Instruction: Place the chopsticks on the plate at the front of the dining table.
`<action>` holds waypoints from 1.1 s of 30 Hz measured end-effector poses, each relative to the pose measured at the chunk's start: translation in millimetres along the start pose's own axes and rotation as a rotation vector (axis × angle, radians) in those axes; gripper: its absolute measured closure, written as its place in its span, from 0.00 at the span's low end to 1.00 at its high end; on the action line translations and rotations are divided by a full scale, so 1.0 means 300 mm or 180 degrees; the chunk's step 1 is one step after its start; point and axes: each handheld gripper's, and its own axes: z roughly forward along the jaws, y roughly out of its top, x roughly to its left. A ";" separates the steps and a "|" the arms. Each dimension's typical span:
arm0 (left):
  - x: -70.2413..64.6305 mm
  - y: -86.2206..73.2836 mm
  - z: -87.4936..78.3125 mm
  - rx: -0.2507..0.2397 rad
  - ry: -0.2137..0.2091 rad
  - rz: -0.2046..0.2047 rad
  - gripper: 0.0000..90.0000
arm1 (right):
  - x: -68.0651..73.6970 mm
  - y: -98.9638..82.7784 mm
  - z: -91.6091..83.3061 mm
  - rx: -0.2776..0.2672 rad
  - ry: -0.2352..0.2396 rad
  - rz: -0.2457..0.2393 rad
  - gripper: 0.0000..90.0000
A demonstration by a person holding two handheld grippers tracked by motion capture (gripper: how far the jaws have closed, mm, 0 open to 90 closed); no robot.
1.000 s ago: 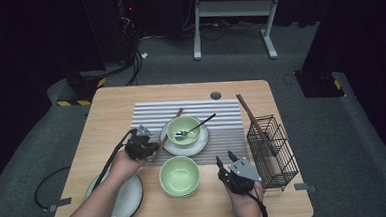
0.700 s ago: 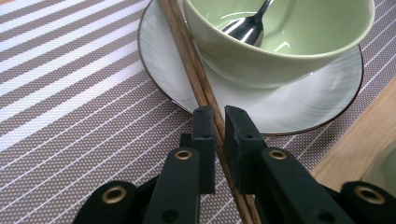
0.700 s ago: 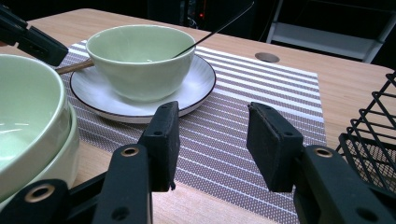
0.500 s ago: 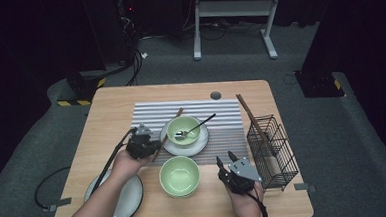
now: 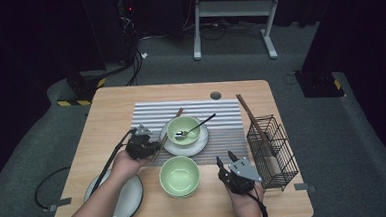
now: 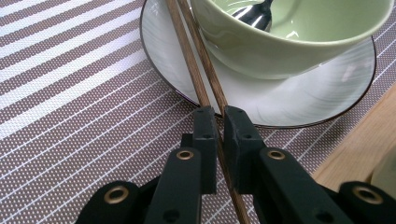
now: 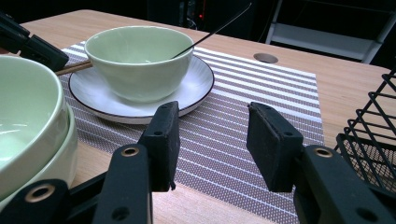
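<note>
A pair of brown wooden chopsticks lies slanted over the rim of a white plate, beside the green bowl on that plate. A spoon rests in the bowl. My left gripper is shut on the chopsticks near their lower end, low over the striped placemat. In the high view the left gripper sits just left of the plate. My right gripper rests near the table's front edge; its jaws stand open with nothing between them.
Two stacked green bowls stand in front of the plate, between my hands. A black wire basket stands at the right with long wooden sticks leaning on it. A grey plate lies at the front left under my left forearm.
</note>
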 end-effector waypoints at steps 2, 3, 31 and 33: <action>-0.001 -0.001 -0.002 0.0004 0.0005 0.0005 0.92 | 0.000 0.000 0.000 -0.0001 0.0001 0.0000 0.60; -0.001 -0.002 -0.003 0.0009 0.0007 0.0011 0.92 | 0.000 0.000 0.000 -0.0001 0.0001 0.0000 0.60; 0.010 -0.021 -0.001 0.0100 0.0084 0.0046 0.91 | 0.004 -0.002 0.004 0.0014 0.0007 -0.0001 0.60; 0.005 -0.019 -0.001 0.0100 0.0073 0.0059 0.91 | 0.007 -0.003 0.006 0.0022 0.0017 0.0003 0.60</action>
